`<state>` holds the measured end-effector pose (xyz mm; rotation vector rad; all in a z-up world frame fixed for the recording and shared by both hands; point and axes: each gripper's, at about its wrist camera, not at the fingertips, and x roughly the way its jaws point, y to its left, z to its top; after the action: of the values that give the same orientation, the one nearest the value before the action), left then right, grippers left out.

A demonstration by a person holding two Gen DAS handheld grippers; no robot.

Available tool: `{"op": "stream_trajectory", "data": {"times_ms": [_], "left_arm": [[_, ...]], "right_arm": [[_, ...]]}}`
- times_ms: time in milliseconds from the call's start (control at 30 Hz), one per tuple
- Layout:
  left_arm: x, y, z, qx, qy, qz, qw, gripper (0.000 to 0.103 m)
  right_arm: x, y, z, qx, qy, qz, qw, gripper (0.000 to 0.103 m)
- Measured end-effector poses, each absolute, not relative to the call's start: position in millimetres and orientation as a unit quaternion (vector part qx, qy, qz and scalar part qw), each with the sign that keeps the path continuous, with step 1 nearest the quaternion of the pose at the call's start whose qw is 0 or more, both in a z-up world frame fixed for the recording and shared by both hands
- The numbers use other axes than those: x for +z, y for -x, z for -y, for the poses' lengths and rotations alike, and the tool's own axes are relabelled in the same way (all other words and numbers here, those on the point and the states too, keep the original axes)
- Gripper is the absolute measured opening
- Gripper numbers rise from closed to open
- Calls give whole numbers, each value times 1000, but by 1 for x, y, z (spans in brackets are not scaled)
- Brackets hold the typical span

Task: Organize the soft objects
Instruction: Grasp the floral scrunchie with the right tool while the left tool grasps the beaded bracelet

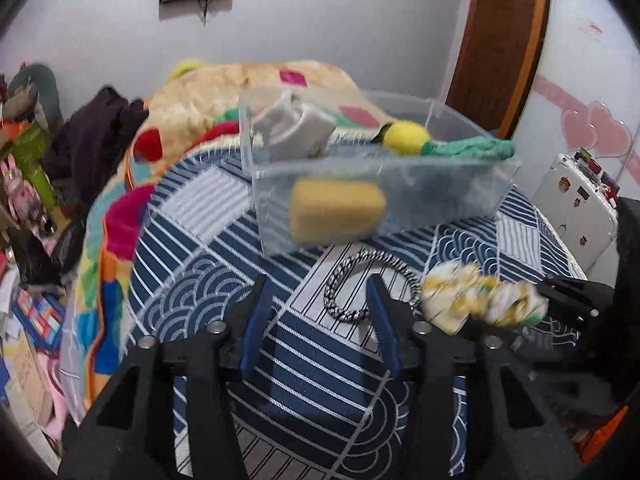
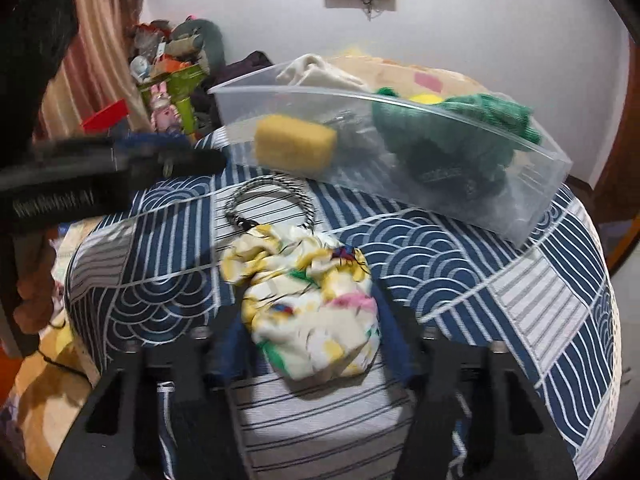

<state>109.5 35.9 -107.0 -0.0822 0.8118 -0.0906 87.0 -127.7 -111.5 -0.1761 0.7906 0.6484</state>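
Note:
A clear plastic bin (image 1: 460, 188) (image 2: 532, 208) sits on the blue patterned cushion. It holds a yellow sponge (image 1: 336, 210) (image 2: 294, 146), a grey cloth (image 1: 294, 130), a yellow ball (image 1: 406, 138) and a green knit cloth (image 1: 472, 148) (image 2: 452, 128). A black-and-white braided cord ring (image 1: 360, 284) (image 2: 268, 196) lies in front of the bin. My right gripper (image 2: 310, 316) is shut on a floral yellow-white fabric bundle (image 2: 312, 308), which also shows in the left wrist view (image 1: 480, 296). My left gripper (image 1: 318, 300) is open and empty, just before the cord ring.
The blue-and-white patterned cushion (image 1: 320, 380) (image 2: 500, 292) lies on a bed with a colourful blanket (image 1: 116, 220). Clutter and toys (image 2: 168, 92) stand at the left. A white suitcase (image 1: 576, 204) stands at the right by a wooden door.

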Motion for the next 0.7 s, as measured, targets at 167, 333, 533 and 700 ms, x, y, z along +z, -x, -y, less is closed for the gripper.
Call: {"op": "stream_trajectory", "data": {"times_ms": [167,333,533,700], "left_arm": [[-119,-121,-33,-44,44,-408,911,33],[-125,-126,-20,-45,23,-411,910,26],[-124,-115,-9,-49,-2,-397,916,6],[-109,-99,-7,-51,3,-370,927,6]], "right_arm": [[-109,-97,147,297,48,-378,876,20],[-101,-92,153,291,41,-362,885,18],[-94,-90,154,293,40,-347,890,18],[-85,-90,163,292,35,-338,894,18]]}}
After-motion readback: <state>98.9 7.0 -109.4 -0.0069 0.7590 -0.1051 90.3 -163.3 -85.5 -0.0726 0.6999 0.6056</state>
